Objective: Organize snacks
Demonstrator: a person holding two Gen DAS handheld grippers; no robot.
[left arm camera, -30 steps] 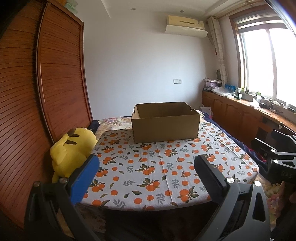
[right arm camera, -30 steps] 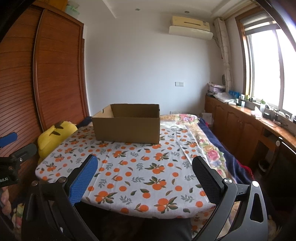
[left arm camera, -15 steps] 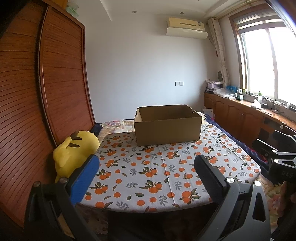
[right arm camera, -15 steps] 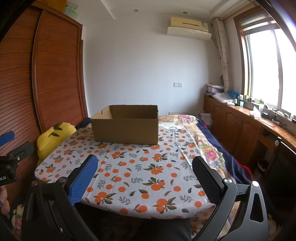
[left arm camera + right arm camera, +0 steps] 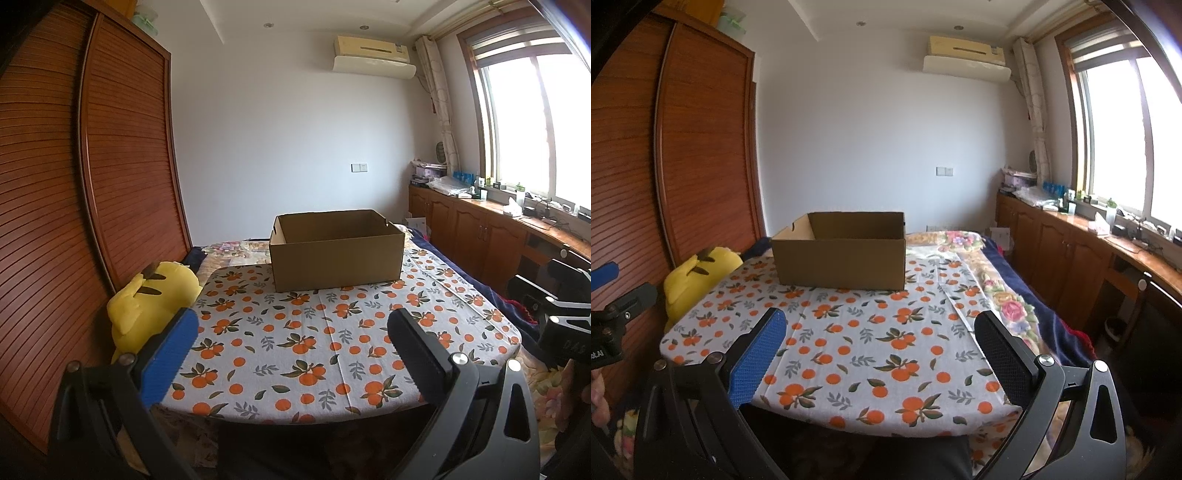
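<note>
An open brown cardboard box (image 5: 334, 258) stands at the far side of a round table with an orange-print cloth (image 5: 314, 343); it also shows in the right wrist view (image 5: 842, 258). What is inside the box is hidden. No snacks are in view. My left gripper (image 5: 291, 332) is open and empty, held before the table's near edge. My right gripper (image 5: 879, 332) is open and empty, also before the near edge, to the right of the left one.
A yellow plush toy (image 5: 151, 299) leans at the table's left, next to a wooden wardrobe (image 5: 92, 184). A bed with a floral and navy cover (image 5: 1008, 295) lies behind and to the right. Wooden cabinets (image 5: 1071, 254) run under the window.
Both grippers have drawn back and risen slightly, so the table and box sit a little lower and farther in both views. Both stay open.
</note>
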